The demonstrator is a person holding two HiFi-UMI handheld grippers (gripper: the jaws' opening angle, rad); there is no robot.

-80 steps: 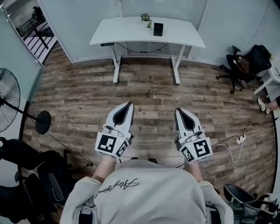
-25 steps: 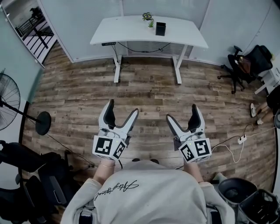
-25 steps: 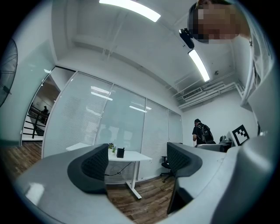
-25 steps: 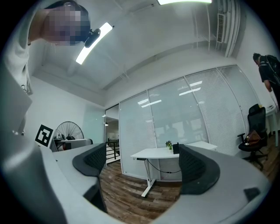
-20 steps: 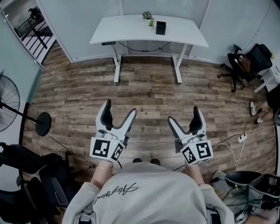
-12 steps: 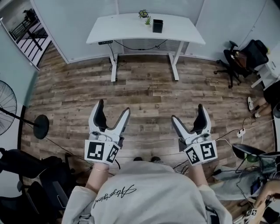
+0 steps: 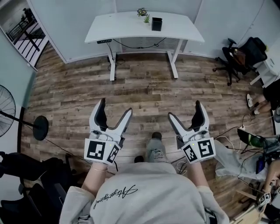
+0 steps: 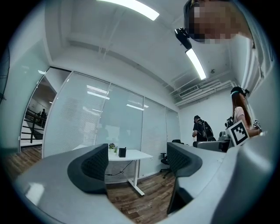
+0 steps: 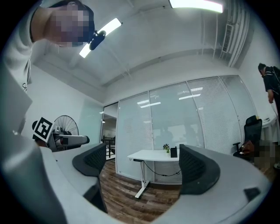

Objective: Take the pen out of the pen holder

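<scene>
We're at the start, far from the 1 desk [image 7: 131, 27]. The 1 pen holder [image 7: 156, 23] sits on it by 1 plant [image 7: 143, 13]; the pen's too small to see. 2 grippers, L gripper [image 7: 116, 107] & R gripper [image 7: 184, 110], both spread wide w/ nothing in them. Next we need to walk up & reach in

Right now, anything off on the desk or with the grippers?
Nothing stands out. The black pen holder stands upright on the white desk beside the small plant. The left gripper and right gripper are both open and empty.
</scene>
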